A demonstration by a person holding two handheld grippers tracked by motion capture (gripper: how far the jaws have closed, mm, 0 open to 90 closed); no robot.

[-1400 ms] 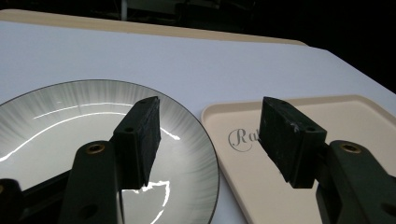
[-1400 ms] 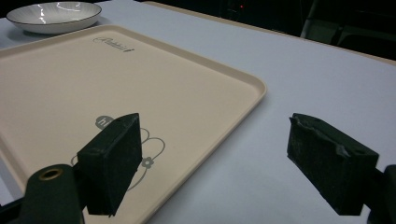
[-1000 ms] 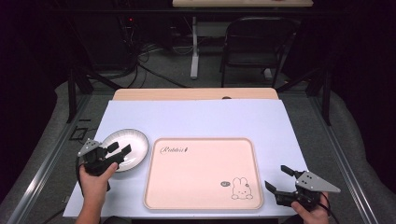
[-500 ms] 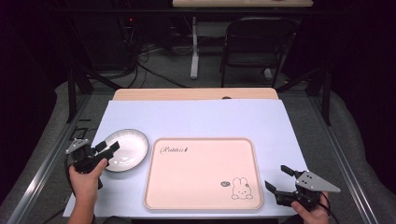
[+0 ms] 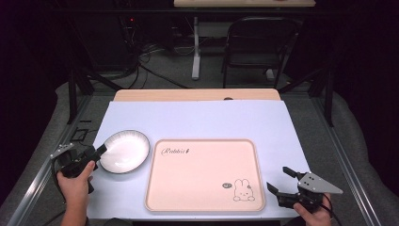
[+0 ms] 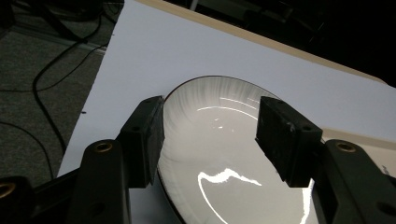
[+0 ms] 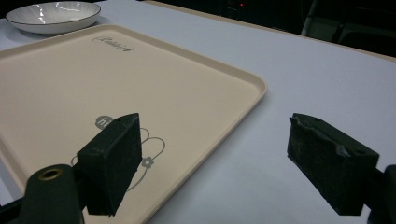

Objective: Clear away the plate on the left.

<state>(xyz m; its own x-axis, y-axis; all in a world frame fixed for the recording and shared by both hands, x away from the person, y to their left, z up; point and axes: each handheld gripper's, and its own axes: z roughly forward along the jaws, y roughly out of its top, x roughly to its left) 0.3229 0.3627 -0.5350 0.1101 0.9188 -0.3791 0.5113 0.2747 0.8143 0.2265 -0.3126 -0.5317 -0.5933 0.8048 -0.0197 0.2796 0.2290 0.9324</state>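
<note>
Left gripper point(image 6: 210, 135), jaws spread, straddles the white bowl's point(image 5: 124, 151) left rim. Right gripper point(image 7: 229, 158), jaws spread, hovers over the rabbit tray's point(image 5: 202, 197) right edge on the table point(image 5: 207, 117).

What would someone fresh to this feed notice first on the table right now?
The big pink tray with a rabbit drawing lies in the middle of the white table. A white bowl with a dark rim sits just left of it, and the left hand-held gripper has its open jaws at the bowl's near-left rim. The right hand-held gripper waits open off the tray's near-right corner.
</note>
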